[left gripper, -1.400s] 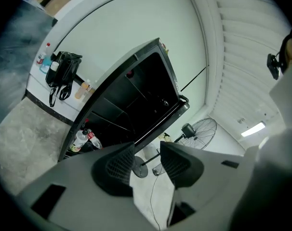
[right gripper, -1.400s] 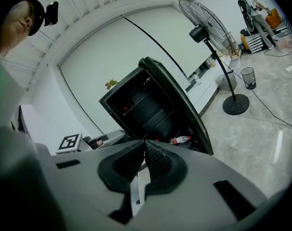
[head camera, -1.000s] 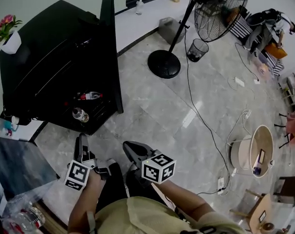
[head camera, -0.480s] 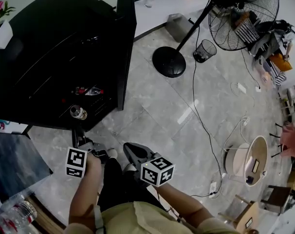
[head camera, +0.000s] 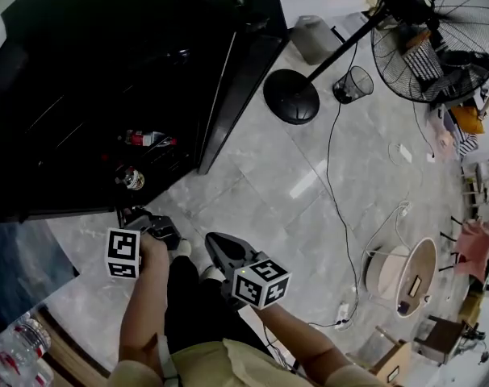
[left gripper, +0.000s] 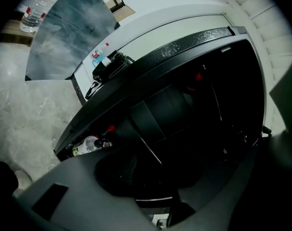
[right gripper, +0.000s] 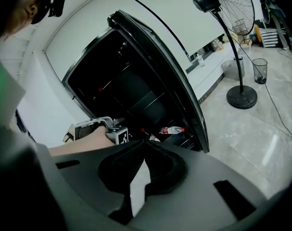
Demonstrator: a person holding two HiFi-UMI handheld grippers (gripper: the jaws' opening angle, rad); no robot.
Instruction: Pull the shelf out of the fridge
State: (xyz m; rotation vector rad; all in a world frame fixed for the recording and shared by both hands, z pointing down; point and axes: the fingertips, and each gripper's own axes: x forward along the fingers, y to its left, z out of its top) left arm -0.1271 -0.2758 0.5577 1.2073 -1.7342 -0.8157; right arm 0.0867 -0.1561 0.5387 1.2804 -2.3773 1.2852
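Shelf: prob. thin pale edge | fridge int. too dark

Pedestal fan is standing on the pale marbled floor, its round black base sitting just beside a mesh wastebasket. A black cable is trailing down the floor toward a white power strip. A grey canister is sitting beyond the base. Clear water bottles are lying at lower left, near a grey sheet.
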